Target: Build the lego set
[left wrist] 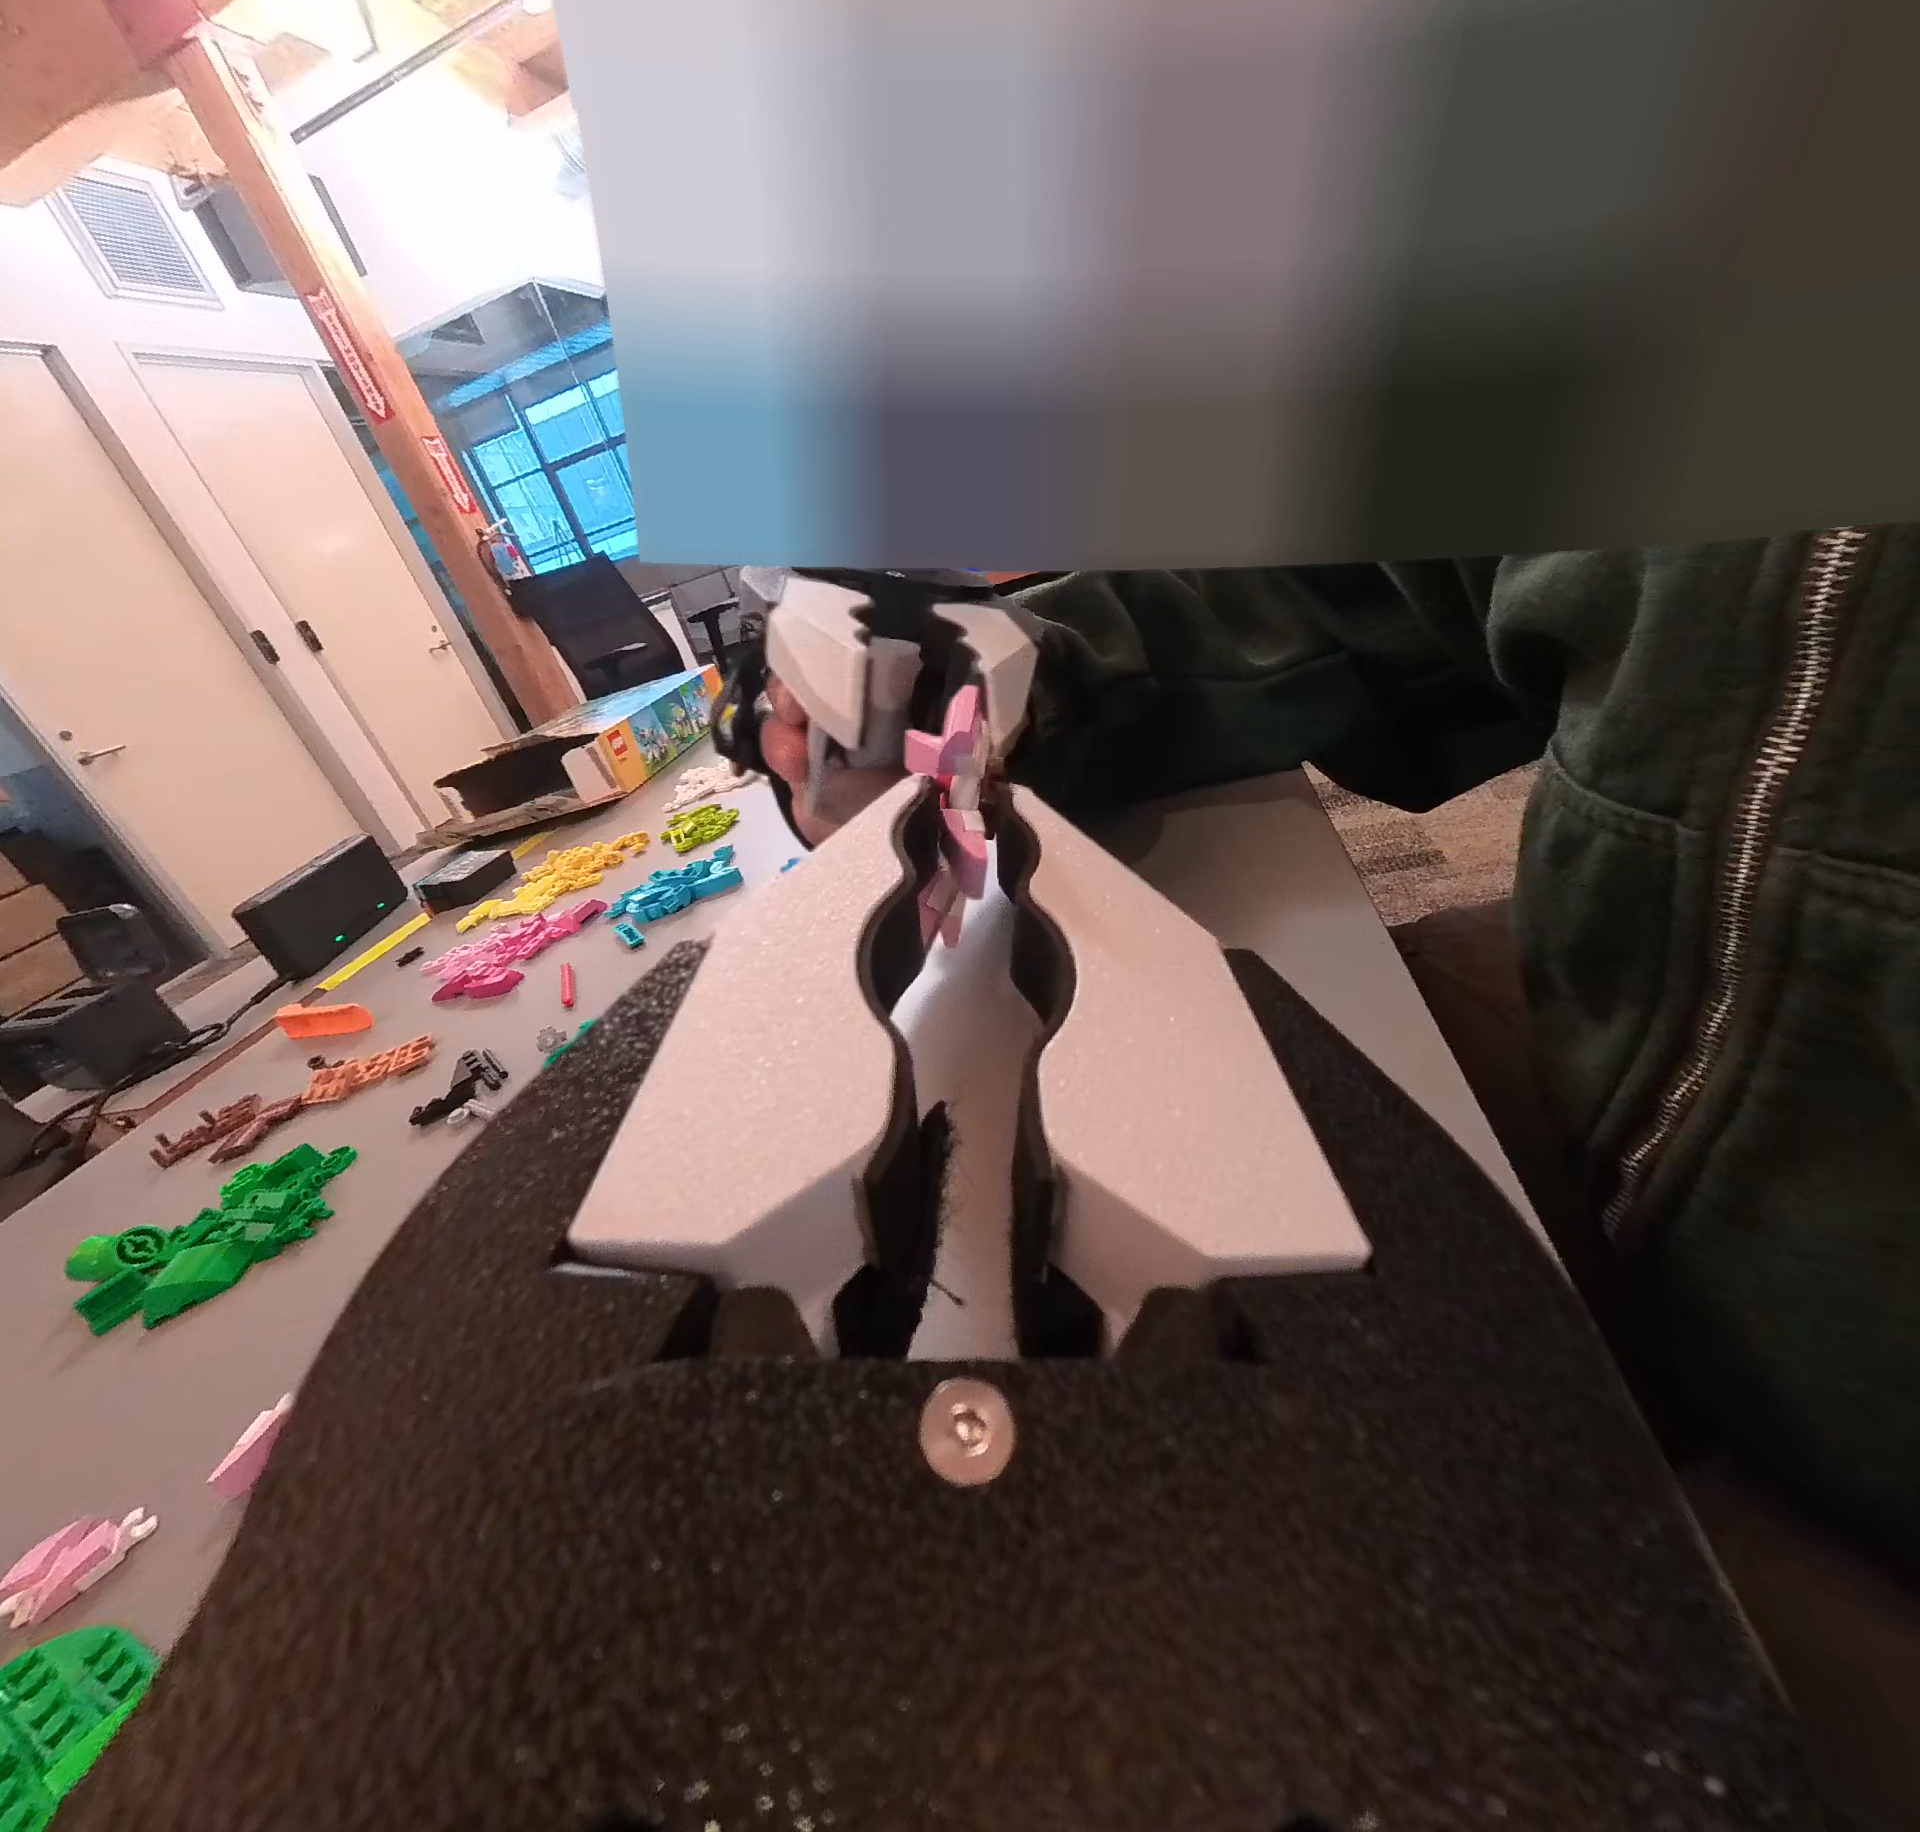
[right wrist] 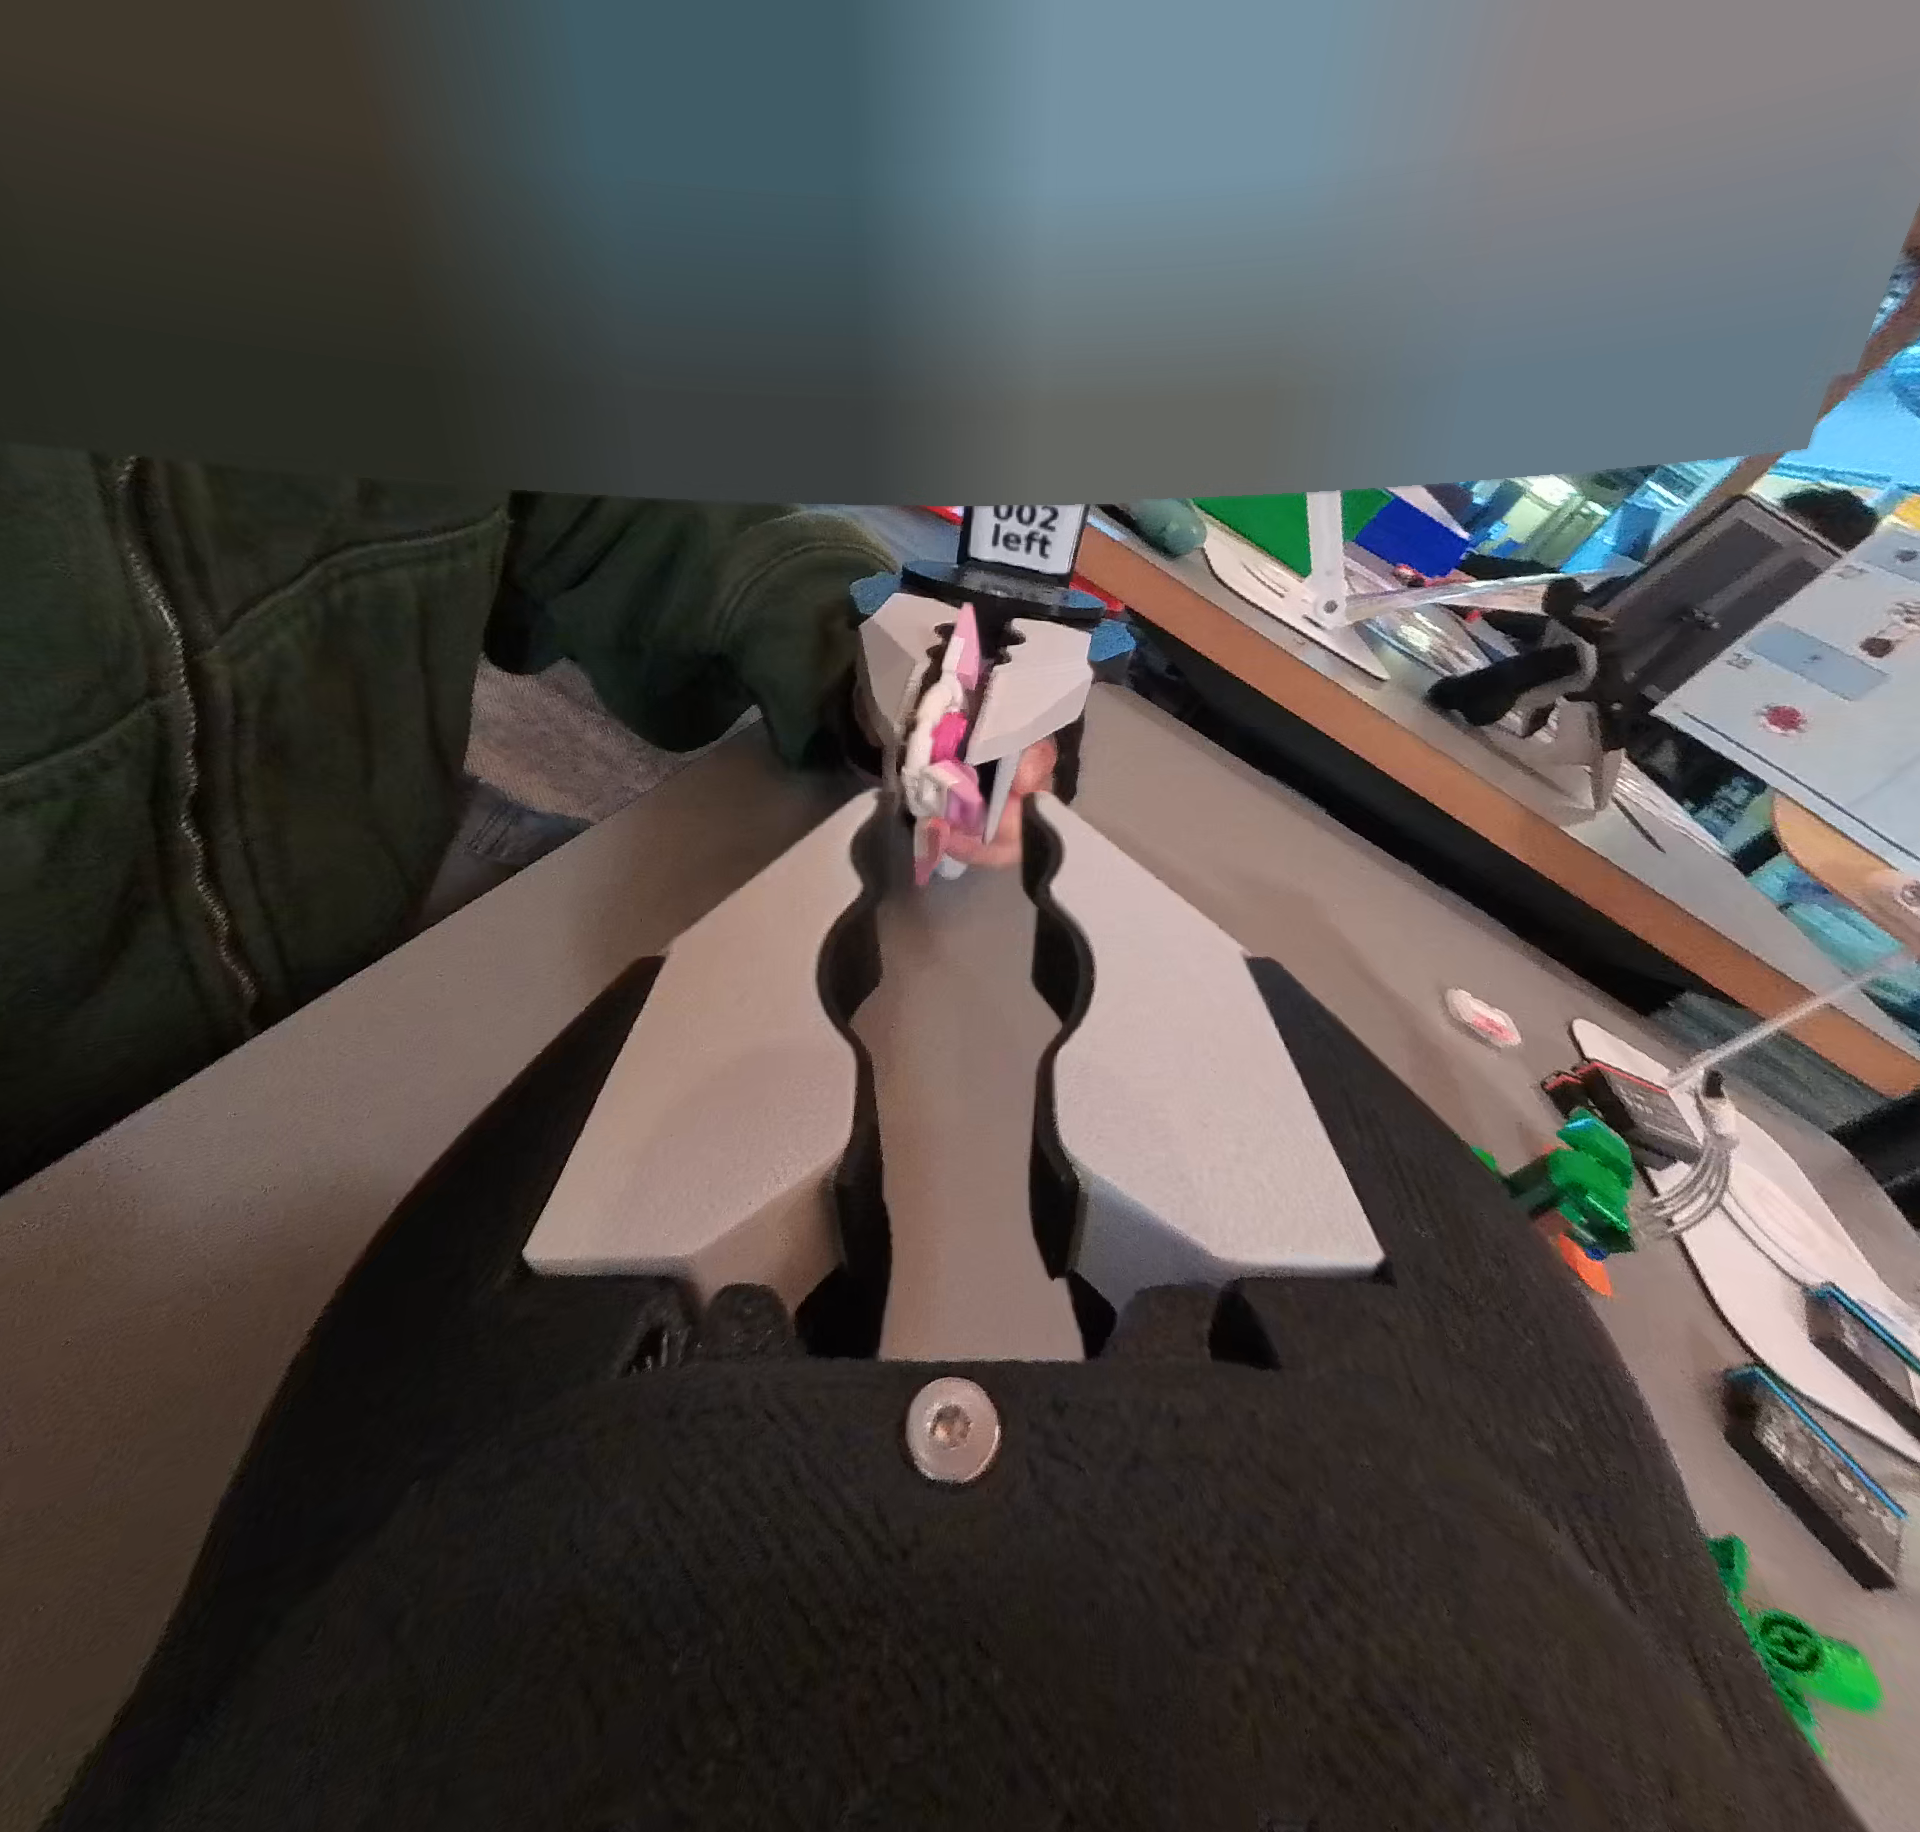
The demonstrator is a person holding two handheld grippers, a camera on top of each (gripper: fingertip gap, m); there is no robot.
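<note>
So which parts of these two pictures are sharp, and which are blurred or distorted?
Left wrist view: sharp, the green bricks crisp, straight door frames bent by the wide lens. Right wrist view: softer, with the green bricks at the lower right edge smeared; the pink assembly is slightly blurred.

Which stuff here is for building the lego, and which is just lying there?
For the job: pink lego build in the left tool; right tool; green bricks; yellow bricks; lego box.
Just lying about: black box; office chair.
</note>
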